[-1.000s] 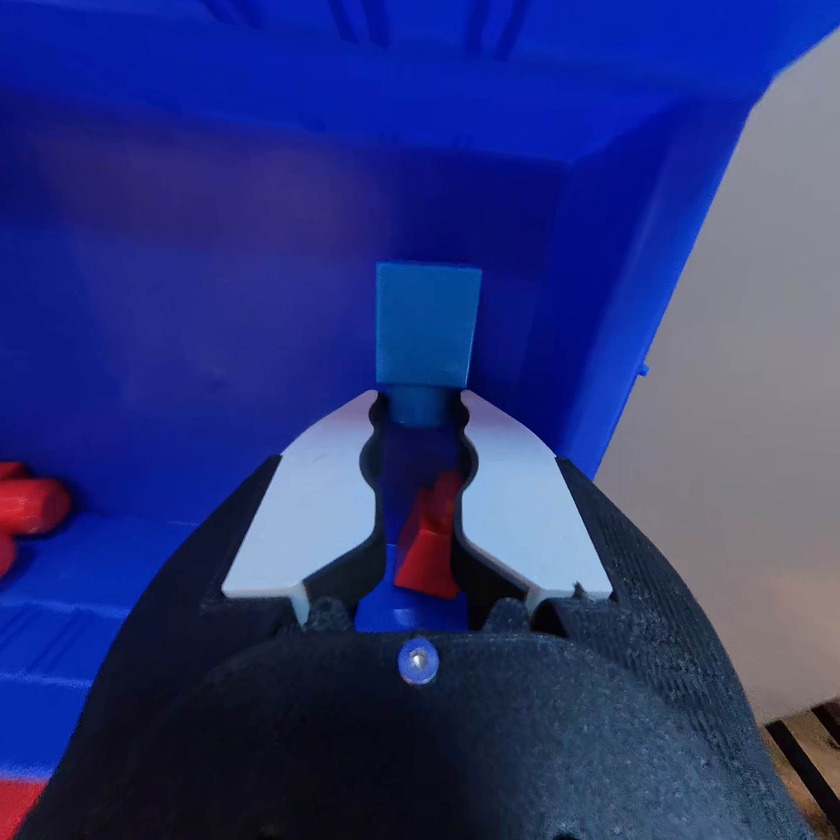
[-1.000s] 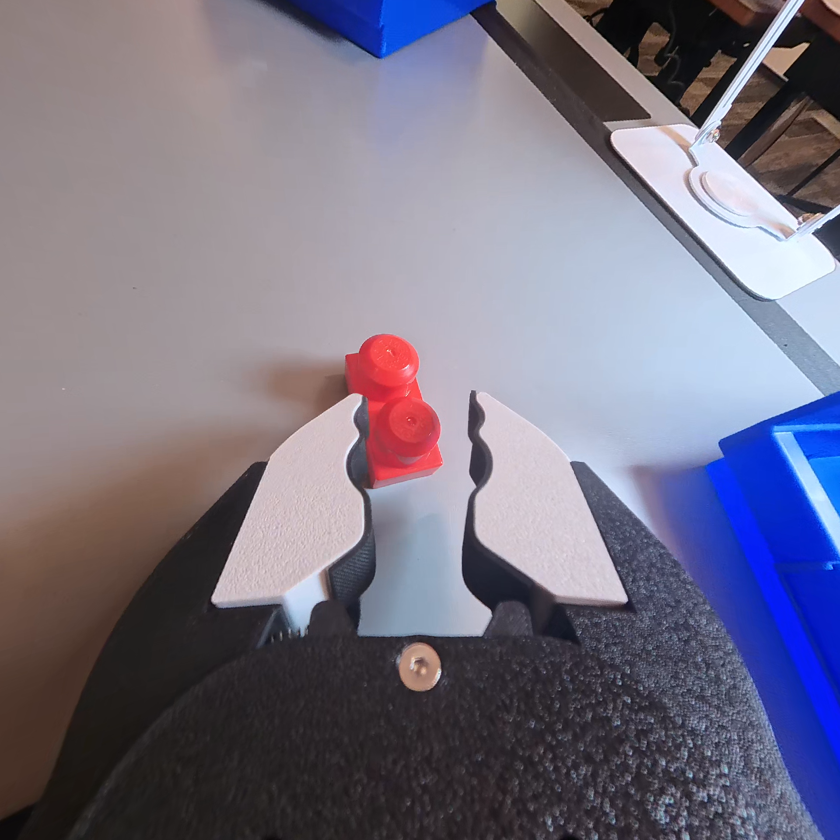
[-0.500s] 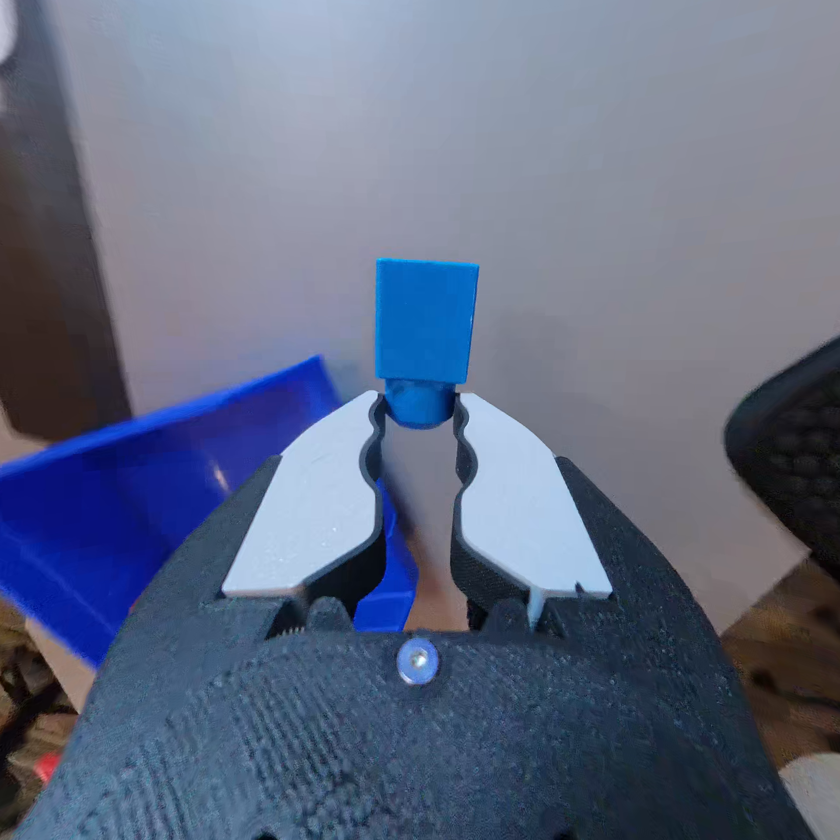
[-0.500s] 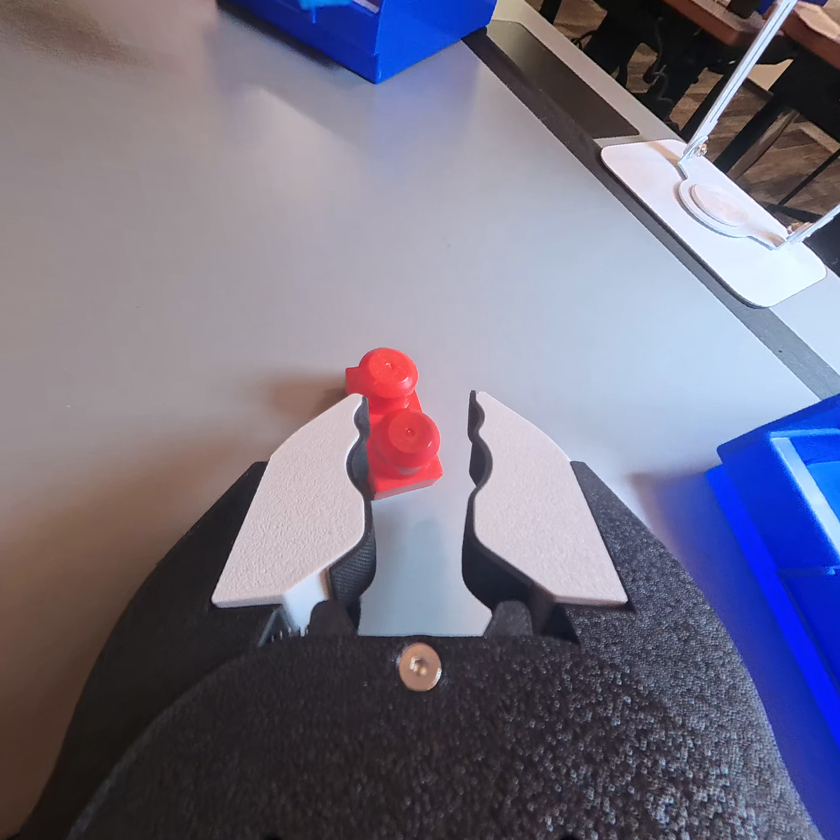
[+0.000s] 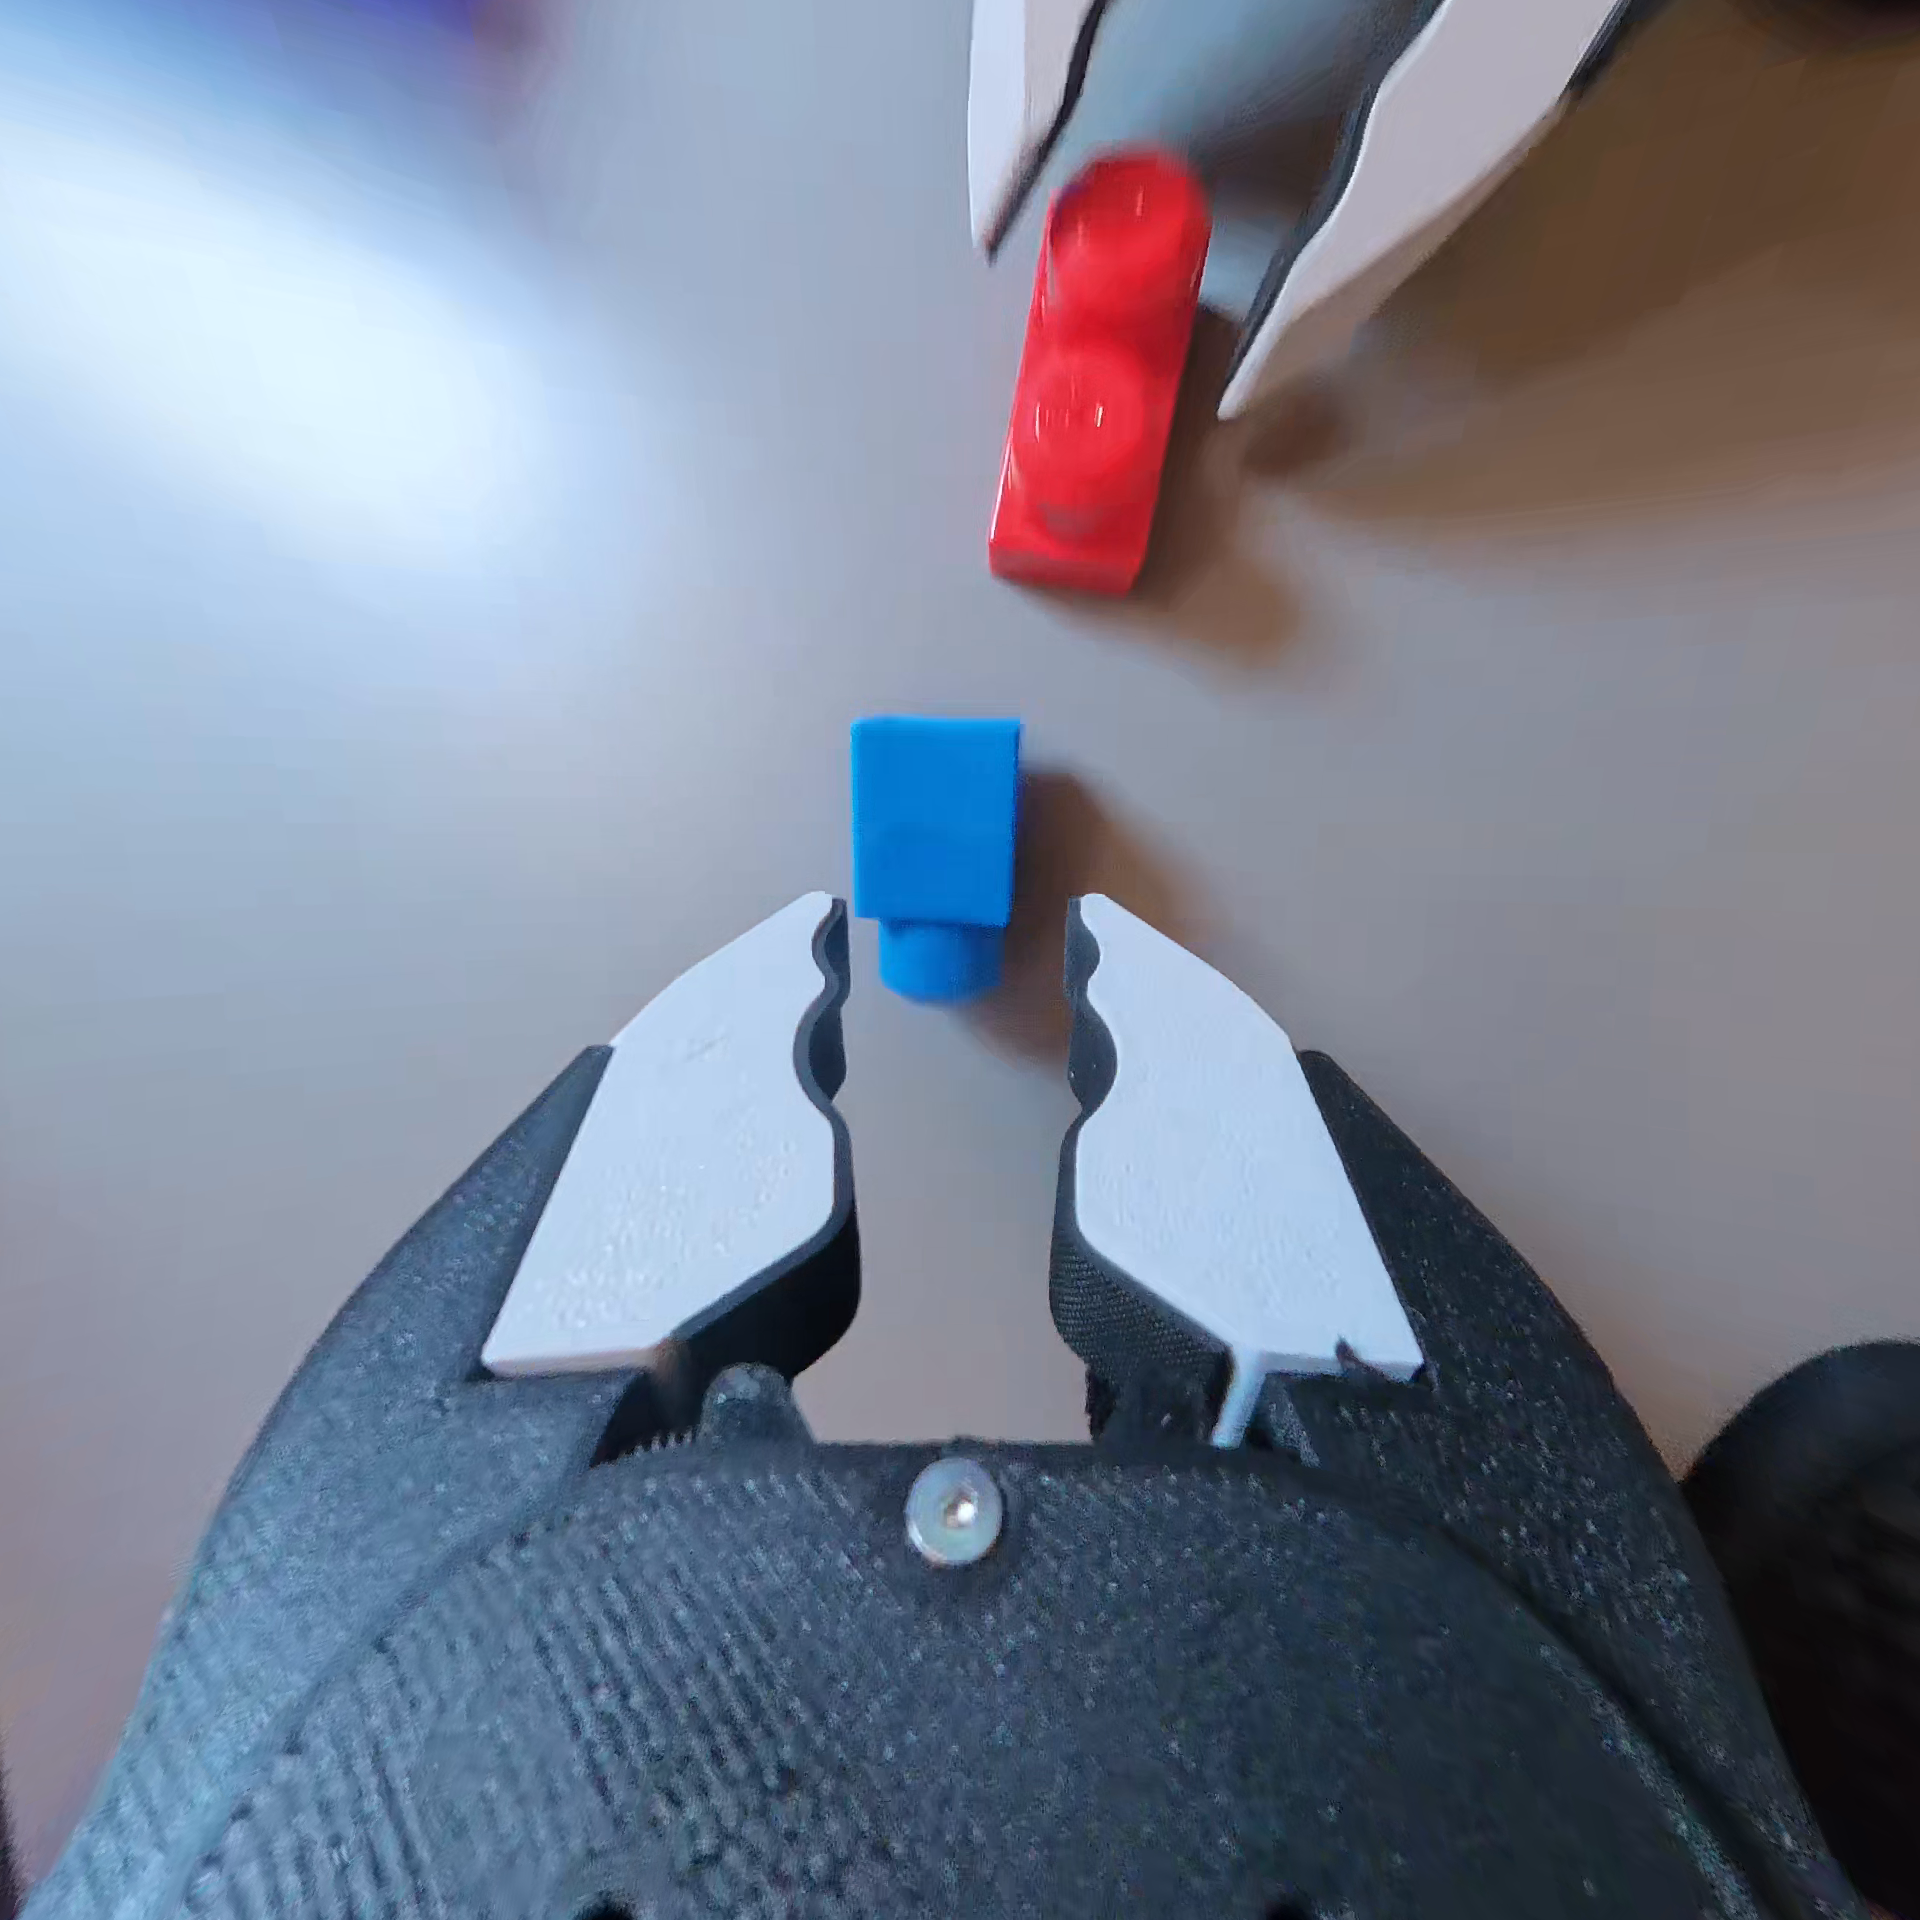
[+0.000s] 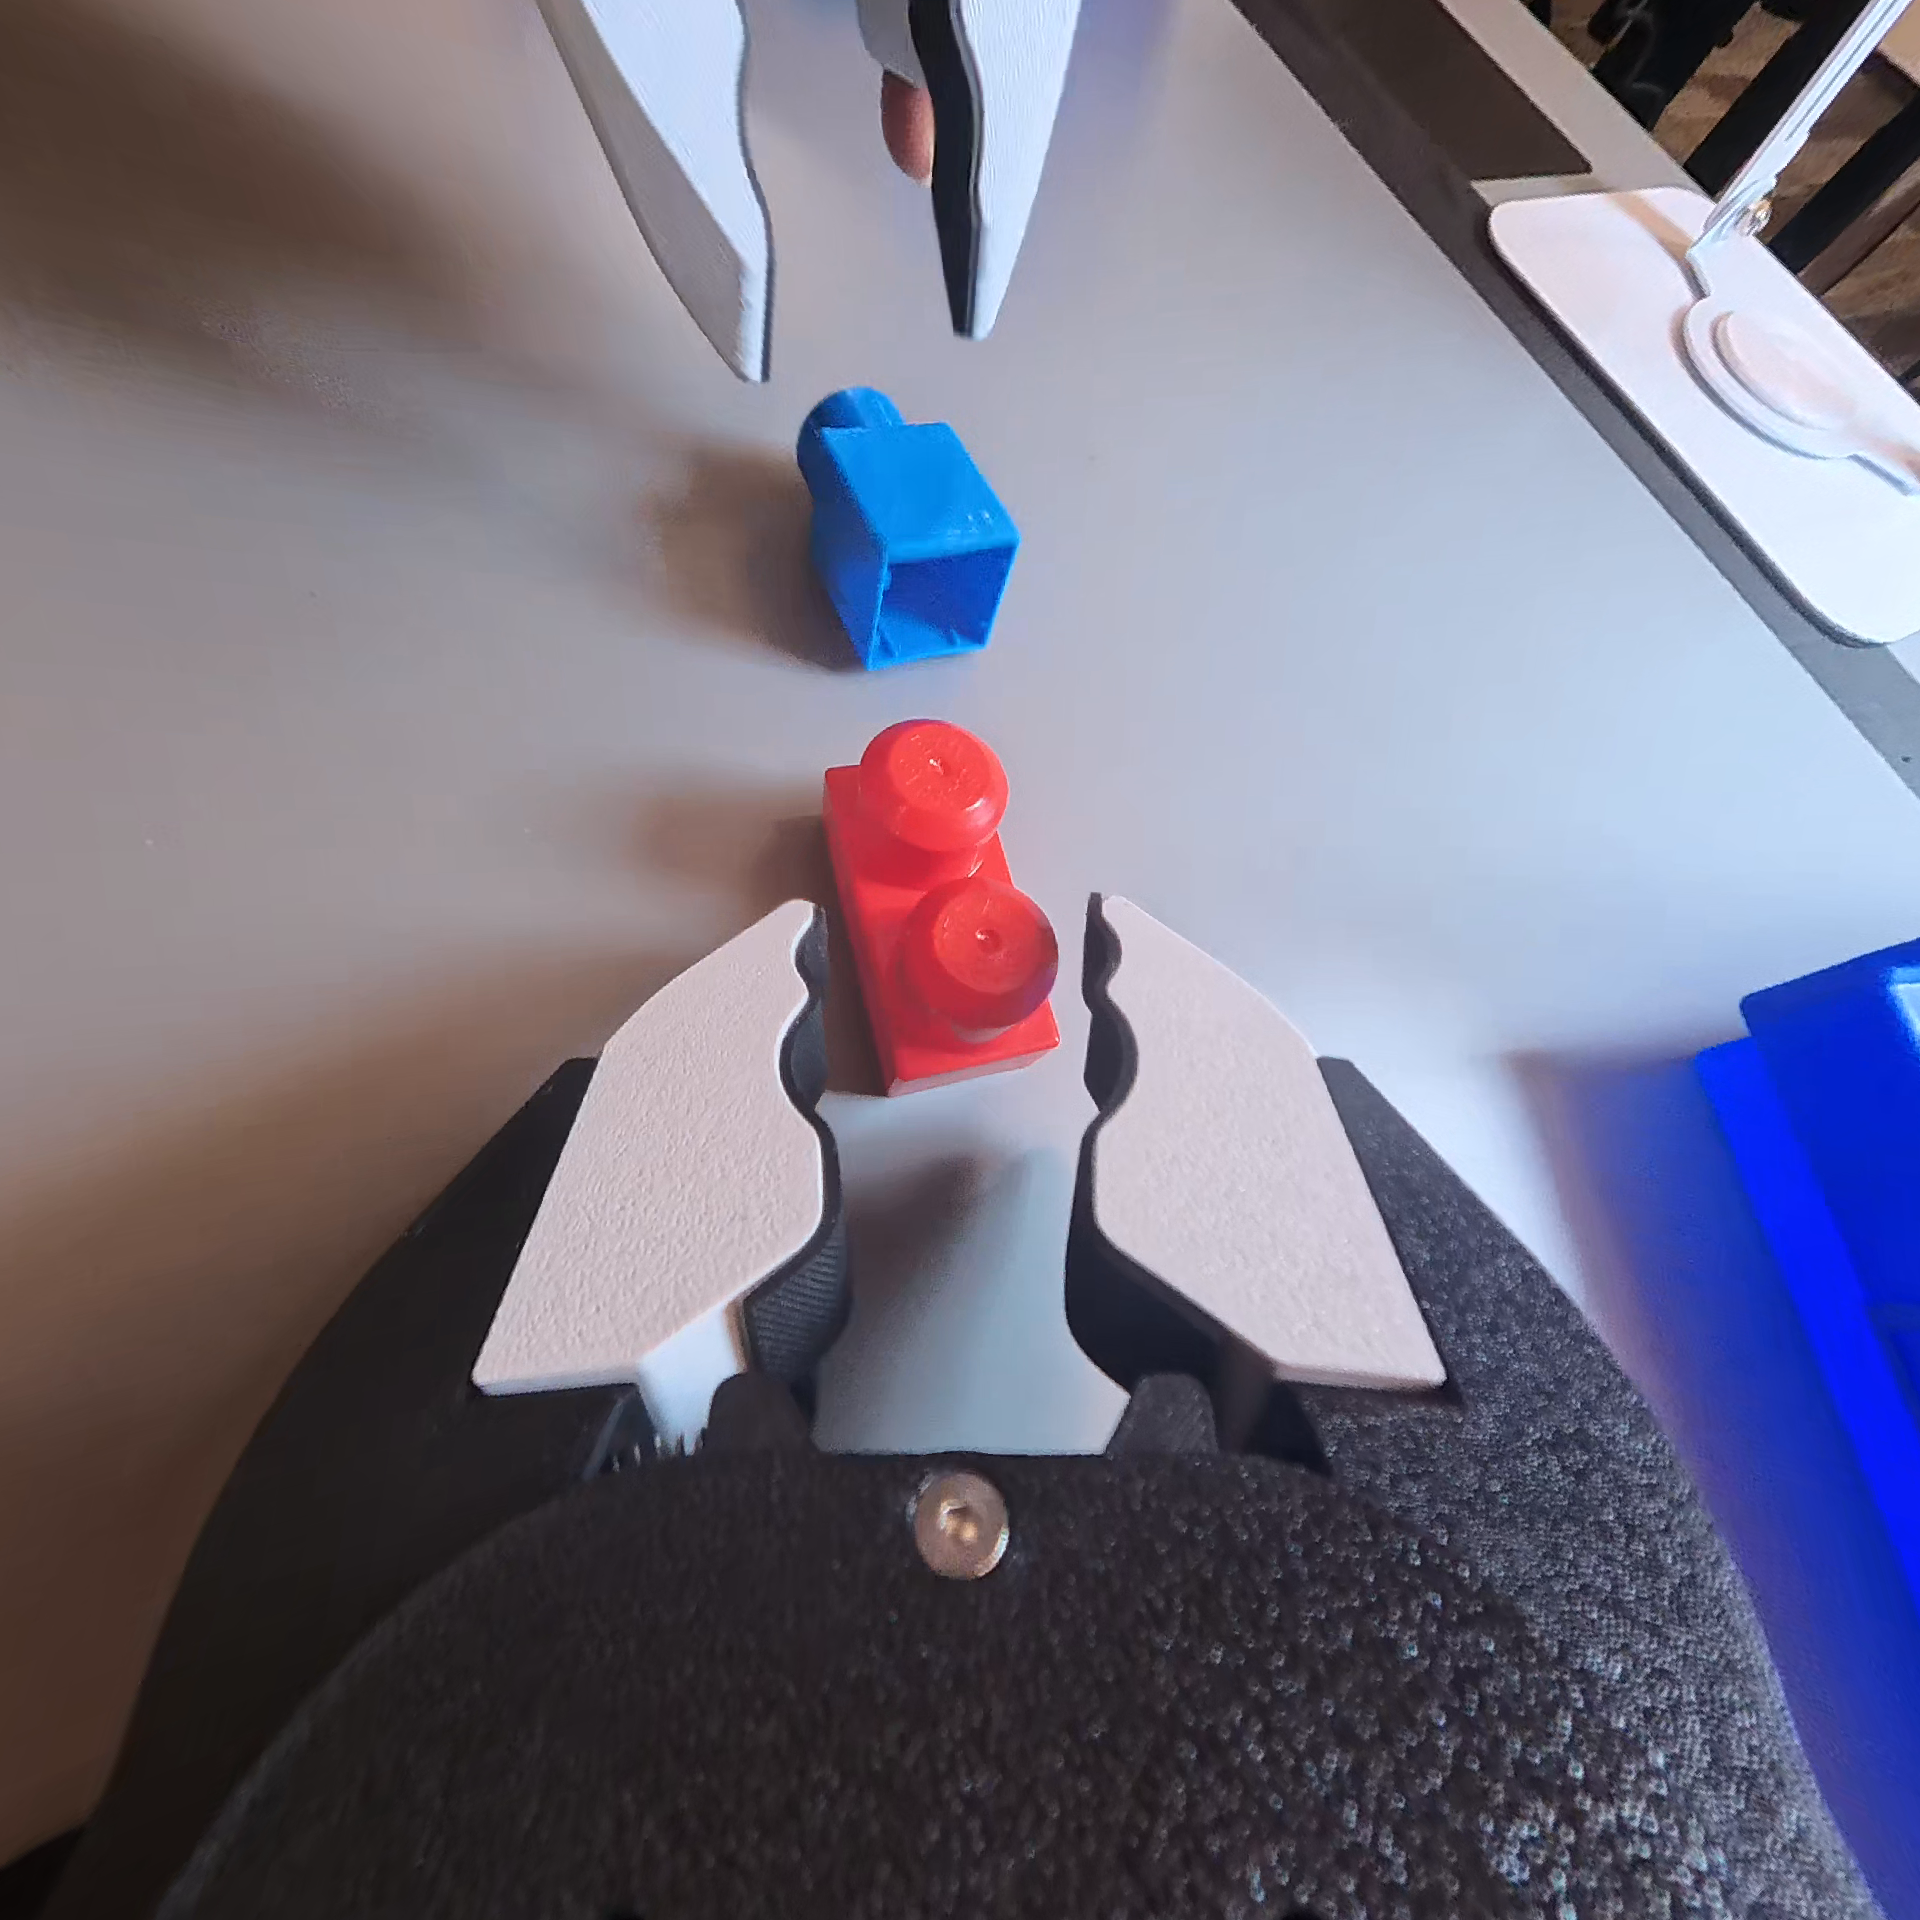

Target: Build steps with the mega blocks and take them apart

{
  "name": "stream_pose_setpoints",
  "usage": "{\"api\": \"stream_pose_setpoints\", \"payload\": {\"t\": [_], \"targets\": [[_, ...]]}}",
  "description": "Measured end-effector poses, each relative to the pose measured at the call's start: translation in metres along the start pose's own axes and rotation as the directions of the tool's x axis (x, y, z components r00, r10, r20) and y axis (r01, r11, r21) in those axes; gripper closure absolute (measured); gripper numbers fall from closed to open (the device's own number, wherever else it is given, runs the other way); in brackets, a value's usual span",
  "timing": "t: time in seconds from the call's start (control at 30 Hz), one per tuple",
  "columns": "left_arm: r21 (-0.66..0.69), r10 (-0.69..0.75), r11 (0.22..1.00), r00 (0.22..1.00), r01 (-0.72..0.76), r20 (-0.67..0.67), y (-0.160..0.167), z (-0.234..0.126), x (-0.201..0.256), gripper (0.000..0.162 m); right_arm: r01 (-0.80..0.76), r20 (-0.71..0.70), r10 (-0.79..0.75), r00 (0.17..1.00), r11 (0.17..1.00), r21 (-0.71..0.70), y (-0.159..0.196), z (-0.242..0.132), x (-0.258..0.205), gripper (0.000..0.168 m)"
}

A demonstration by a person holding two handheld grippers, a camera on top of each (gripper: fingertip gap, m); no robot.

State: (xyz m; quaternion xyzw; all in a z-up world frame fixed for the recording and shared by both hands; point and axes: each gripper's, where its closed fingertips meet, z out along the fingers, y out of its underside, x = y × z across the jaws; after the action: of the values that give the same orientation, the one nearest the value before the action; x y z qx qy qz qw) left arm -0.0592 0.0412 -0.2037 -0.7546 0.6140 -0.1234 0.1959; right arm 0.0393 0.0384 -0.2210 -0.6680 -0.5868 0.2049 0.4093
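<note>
A small blue one-stud block (image 5: 932,831) lies on its side on the grey table, its stud pointing at my left gripper (image 5: 951,920), which is open with the stud just between its tips. In the right wrist view the blue block (image 6: 904,540) shows its hollow underside. A red two-stud block (image 6: 940,925) stands studs-up on the table; its near end sits between the tips of my open right gripper (image 6: 951,914). The red block (image 5: 1091,416) and the right gripper (image 5: 1122,291) show at the upper right of the left wrist view. The left gripper (image 6: 862,348) shows at the top of the right wrist view.
A blue bin (image 6: 1849,1195) stands at the right edge of the right wrist view. A white lamp base (image 6: 1704,374) sits at the far right beyond a dark table seam. A fingertip (image 6: 906,125) shows behind the left gripper.
My left gripper carried the blue block from the blue bin to the table, laid it down near the red block and opened. My right gripper stayed open at the red block.
</note>
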Motion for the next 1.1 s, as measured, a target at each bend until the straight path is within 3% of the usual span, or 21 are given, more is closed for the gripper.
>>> {"api": "stream_pose_setpoints", "payload": {"t": [0.2, 0.43, 0.67, 0.87, 0.97, 1.03, 1.1], "targets": [[0.278, -0.076, 0.958, 0.997, 0.065, 0.029, -0.018, -0.013, 0.031, 0.122, -0.019, 0.002, 0.019, 1.0, 1.0, -0.025, 0.005, 0.004, 0.002, 0.121], [0.474, -0.16, 0.872, 0.986, 0.119, 0.045, -0.022, -0.003, 0.07, 0.125, 0.003, 0.001, -0.003, 1.0, 0.997, -0.077, 0.013, 0.01, -0.002, 0.129], [0.46, -0.191, 0.877, 0.979, 0.139, 0.068, -0.009, 0.021, 0.069, 0.121, 0.091, 0.025, -0.092, 0.995, 0.995, 0.031, -0.014, 0.0, -0.02, 0.133], [0.508, -0.078, 0.861, 0.993, 0.02, 0.094, -0.023, 0.016, 0.086, 0.11, 0.225, 0.174, -0.238, 0.956, 0.97, 0.09, -0.031, -0.004, -0.074, 0.133], [0.465, 0.032, 0.883, 0.995, -0.071, 0.091, -0.022, 0.021, 0.103, 0.125, 0.219, 0.229, -0.242, 0.943, 0.968, 0.121, -0.037, -0.005, -0.09, 0.134], [0.466, 0.028, 0.881, 0.993, -0.079, 0.115, -0.022, 0.019, 0.101, 0.125, 0.148, 0.238, -0.196, 0.951, 0.967, 0.206, -0.05, -0.012, -0.088, 0.134], [0.593, -0.042, 0.805, 0.999, 0.019, 0.025, -0.035, 0.0, 0.099, 0.125, -0.06, 0.3, -0.06, 0.952, 0.926, 0.374, -0.08, -0.032, -0.078, 0.14]]}}
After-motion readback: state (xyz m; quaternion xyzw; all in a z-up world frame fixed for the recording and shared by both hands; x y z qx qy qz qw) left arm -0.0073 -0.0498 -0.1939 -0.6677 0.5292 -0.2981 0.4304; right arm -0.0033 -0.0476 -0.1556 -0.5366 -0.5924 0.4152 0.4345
